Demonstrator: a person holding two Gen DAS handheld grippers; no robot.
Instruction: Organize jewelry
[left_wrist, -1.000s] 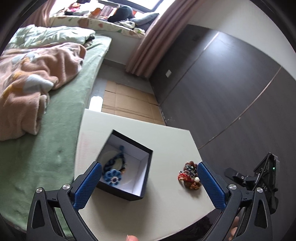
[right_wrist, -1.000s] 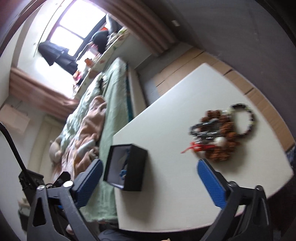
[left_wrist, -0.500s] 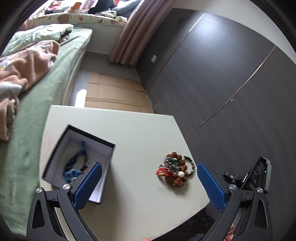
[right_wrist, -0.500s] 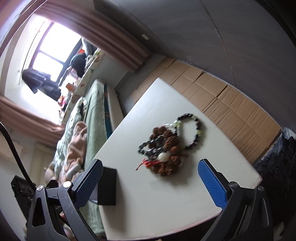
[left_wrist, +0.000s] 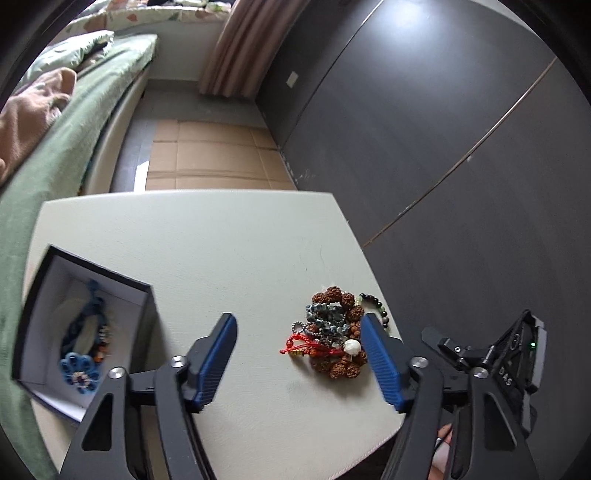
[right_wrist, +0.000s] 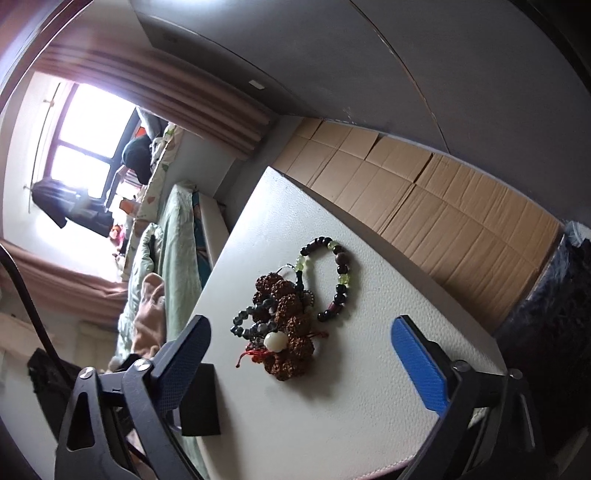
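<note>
Bracelet pile (left_wrist: 332, 332) between open left jaws, against right one.

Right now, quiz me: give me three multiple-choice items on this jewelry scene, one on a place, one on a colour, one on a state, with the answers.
1. Where does the blue flower bracelet lie?
A. in the open black box
B. on the bed
C. in the bracelet pile

2. What colour is the cord in the bracelet pile?
A. yellow
B. red
C. white

3. How is the left gripper?
A. shut on a bracelet
B. open, holding nothing
C. shut and empty

Answers: 1 A, it rests on the box's white lining. 2 B, a red cord sticks out at the pile's left edge. 3 B, its blue fingers stand apart over the white table.
</note>
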